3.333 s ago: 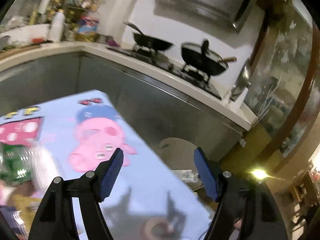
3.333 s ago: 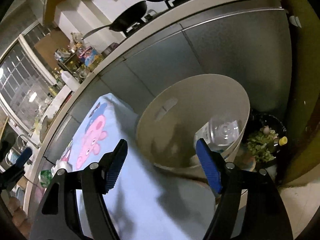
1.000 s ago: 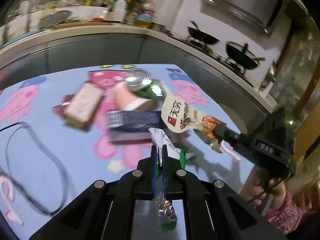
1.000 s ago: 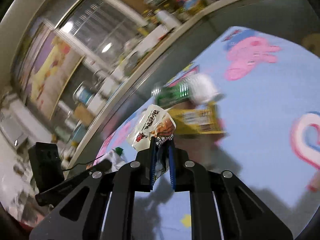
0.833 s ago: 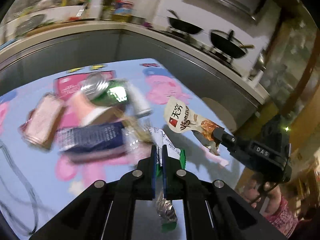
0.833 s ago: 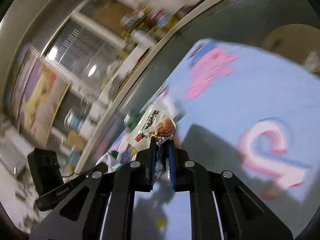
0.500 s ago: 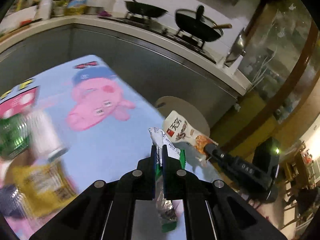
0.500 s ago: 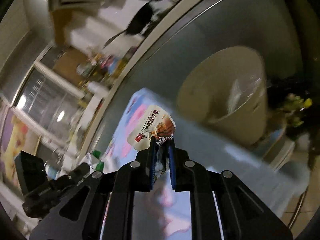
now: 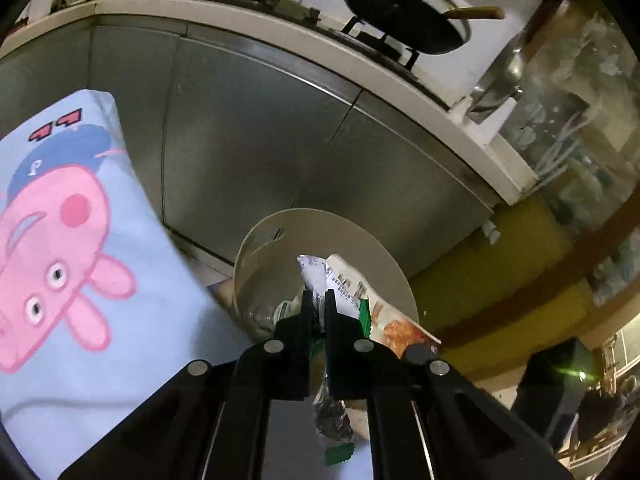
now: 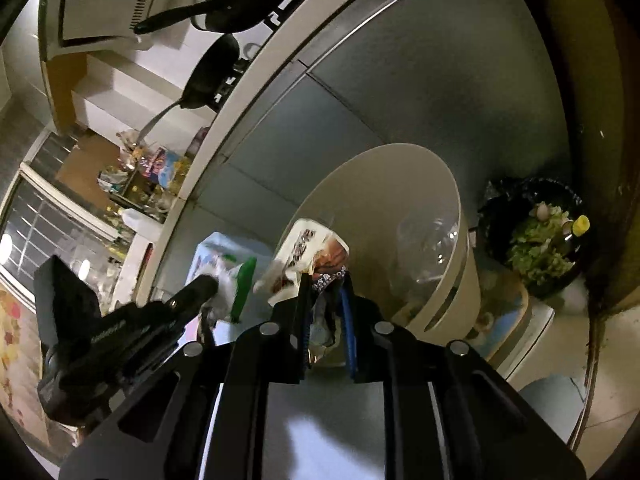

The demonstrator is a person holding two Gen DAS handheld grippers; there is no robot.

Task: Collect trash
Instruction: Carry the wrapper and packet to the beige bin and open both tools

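My left gripper is shut on a white and green wrapper and holds it over the open white trash bin. My right gripper is shut on a white and orange snack bag at the rim of the same bin. The snack bag also shows in the left wrist view, and the left gripper with its wrapper shows in the right wrist view. A clear plastic bottle lies inside the bin.
The table with the blue pig-print cloth is at the left. Grey cabinet fronts and a counter with black pans stand behind the bin. A black bin with green food waste sits to its right.
Both grippers, open and empty at first, closed on trash and have swung from the littered table to the white bin, each keeping its hold.
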